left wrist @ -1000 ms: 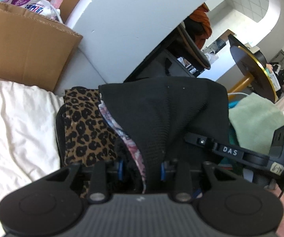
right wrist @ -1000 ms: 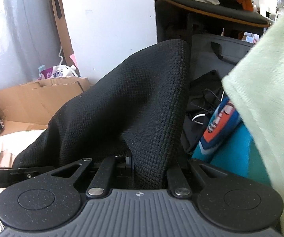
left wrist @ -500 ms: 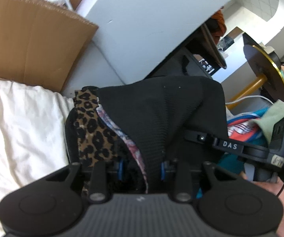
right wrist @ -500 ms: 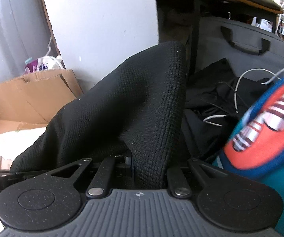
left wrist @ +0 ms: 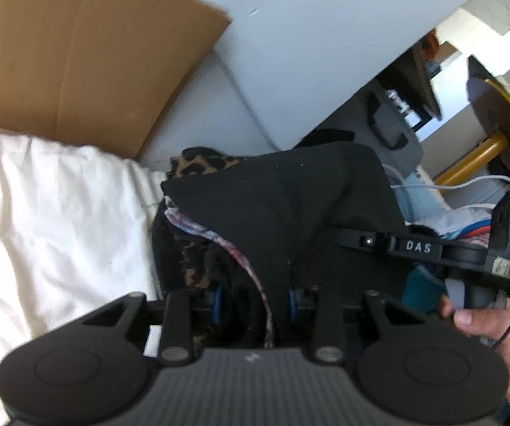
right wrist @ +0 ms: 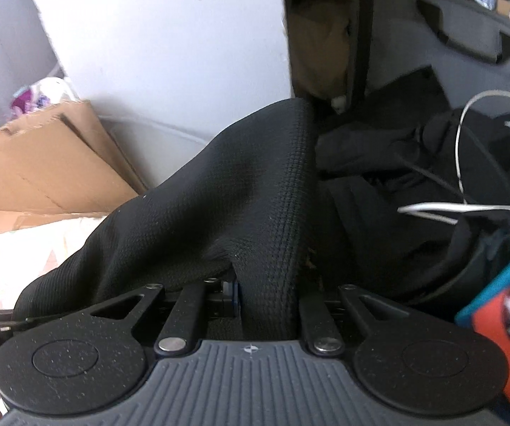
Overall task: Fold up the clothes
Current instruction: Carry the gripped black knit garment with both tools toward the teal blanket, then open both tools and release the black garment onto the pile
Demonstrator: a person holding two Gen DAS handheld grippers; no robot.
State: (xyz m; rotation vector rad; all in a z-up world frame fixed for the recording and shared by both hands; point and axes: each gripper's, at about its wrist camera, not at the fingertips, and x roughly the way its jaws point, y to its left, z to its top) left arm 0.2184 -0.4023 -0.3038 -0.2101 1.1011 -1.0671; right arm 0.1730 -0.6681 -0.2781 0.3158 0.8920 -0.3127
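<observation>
Black waffle-knit garment (left wrist: 290, 213), bundled with leopard-print fabric (left wrist: 198, 167), slung between both tools above white bedsheet (left wrist: 52, 206). Left hand-held gripper (left wrist: 255, 301) clamped on near-left bundle; right hand-held gripper (right wrist: 265, 294), jaws just easing apart, cloth between them, grip uncertain. Long axis left to right. Brown cardboard box (left wrist: 77, 53) far left.

White letters "DAS" stand on the right gripper (left wrist: 422, 248), seen right of the left one; the small sticker beside them is unreadable.
</observation>
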